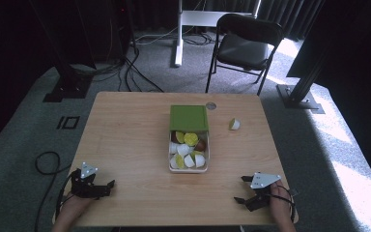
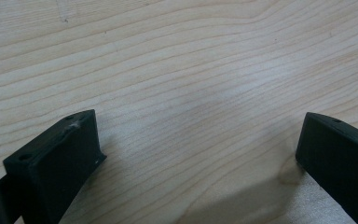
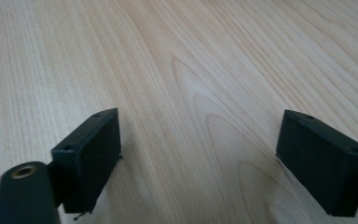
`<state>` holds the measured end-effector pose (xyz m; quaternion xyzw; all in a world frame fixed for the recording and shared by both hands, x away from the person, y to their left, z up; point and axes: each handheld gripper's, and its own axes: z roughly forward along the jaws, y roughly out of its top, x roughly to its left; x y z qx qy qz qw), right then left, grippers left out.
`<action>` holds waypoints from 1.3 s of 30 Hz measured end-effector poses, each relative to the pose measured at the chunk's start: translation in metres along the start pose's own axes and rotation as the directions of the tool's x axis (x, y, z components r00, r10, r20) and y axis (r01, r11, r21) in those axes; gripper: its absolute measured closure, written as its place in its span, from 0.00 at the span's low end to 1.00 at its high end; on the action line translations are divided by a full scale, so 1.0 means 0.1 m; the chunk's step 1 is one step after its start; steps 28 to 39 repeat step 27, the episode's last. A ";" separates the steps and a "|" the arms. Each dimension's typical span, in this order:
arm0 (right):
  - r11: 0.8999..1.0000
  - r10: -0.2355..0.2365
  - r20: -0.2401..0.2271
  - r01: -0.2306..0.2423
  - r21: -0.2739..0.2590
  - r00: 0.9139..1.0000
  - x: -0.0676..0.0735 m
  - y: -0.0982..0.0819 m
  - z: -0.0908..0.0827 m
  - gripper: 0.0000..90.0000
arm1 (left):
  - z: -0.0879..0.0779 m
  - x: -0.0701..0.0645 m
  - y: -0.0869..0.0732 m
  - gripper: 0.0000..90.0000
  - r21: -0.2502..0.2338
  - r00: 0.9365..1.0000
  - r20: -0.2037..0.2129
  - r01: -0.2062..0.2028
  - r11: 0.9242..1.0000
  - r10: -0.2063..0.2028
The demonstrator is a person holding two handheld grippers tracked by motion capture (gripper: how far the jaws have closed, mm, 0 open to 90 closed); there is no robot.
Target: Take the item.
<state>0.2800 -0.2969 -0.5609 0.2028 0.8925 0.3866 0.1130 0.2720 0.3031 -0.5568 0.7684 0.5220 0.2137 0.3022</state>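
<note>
I hold one tool in each hand, and both rest low near the edge of the table (image 1: 125, 125) that is closest to me. My left gripper (image 1: 107, 186) sits by the near left corner, and my right gripper (image 1: 241, 189) sits by the near right corner. In the left gripper view and in the right gripper view the two black jaws stand far apart, with bare wood between them, so both tools are wide open and hold nothing. In the middle of the table there is a white box (image 1: 188, 168) full of cut pieces that look like pretend food, some white, some yellow-green and some brown. Its green lid (image 1: 189, 118) lies at the far end of the box, toward the far edge, so the box is uncovered. One more piece (image 1: 234, 124), white and yellow-green, lies alone on the wood, to the right of the lid and well apart from the box. Nobody told me the job, so I can only guess. I think nothing has started yet and I am at the getting-ready step. My guess is that the lone piece belongs in the box. For that, my right tool must reach far forward, come down around the piece and squeeze it softly.
</note>
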 end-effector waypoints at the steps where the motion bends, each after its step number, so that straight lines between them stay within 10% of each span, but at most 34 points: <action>1: 1.000 0.006 -0.001 -0.006 0.003 1.000 0.00 0.00 0.00 0.14 | 0.00 0.00 0.00 0.01 0.000 1.000 0.000 0.000 1.000 0.000; 39: 0.999 0.050 -0.009 -0.050 0.018 0.999 0.03 0.08 0.09 0.13 | 0.00 0.00 0.00 0.01 0.000 1.000 0.000 0.000 1.000 0.000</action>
